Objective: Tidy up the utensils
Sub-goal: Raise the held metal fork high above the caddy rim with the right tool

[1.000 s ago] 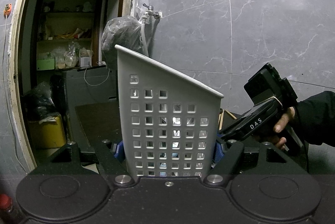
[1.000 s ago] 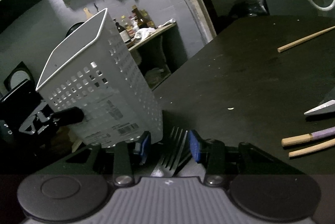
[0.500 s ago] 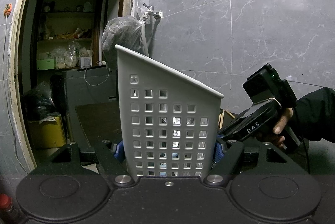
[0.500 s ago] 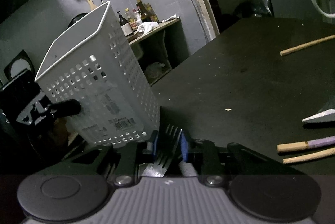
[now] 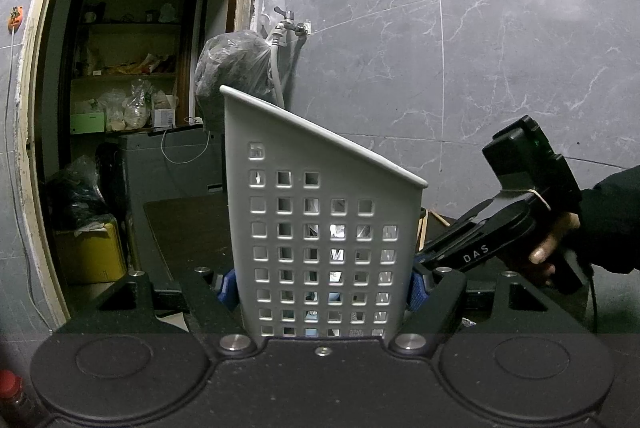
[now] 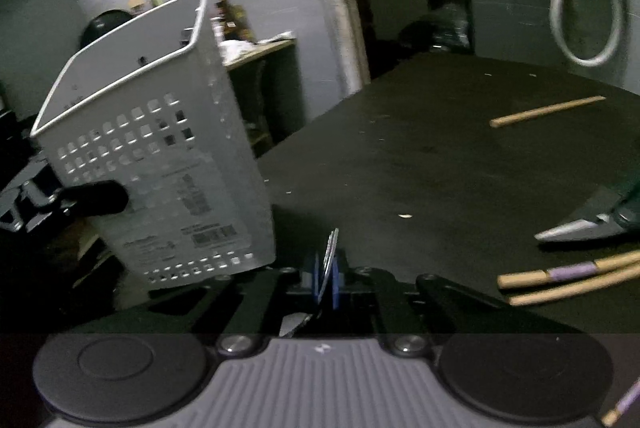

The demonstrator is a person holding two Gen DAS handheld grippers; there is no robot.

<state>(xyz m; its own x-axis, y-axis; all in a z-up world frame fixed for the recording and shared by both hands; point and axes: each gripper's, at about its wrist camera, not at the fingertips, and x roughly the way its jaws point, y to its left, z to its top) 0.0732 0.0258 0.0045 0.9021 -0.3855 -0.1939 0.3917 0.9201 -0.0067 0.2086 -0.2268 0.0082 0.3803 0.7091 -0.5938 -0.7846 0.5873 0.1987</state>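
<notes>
In the left wrist view, the left gripper [image 5: 322, 284] was clamped on both sides of the white basket [image 5: 320, 228], which stood tilted above the dark table [image 5: 188, 228]; in the right wrist view, the right gripper [image 6: 326, 278] pinched a fork [image 6: 331, 248] edge-on beside the basket [image 6: 152, 155]; chopsticks [image 6: 560, 278] lay to the right.

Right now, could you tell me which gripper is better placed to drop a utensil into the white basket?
Right. The right gripper is shut on the fork beside the basket; the left gripper is occupied holding the basket.
</notes>
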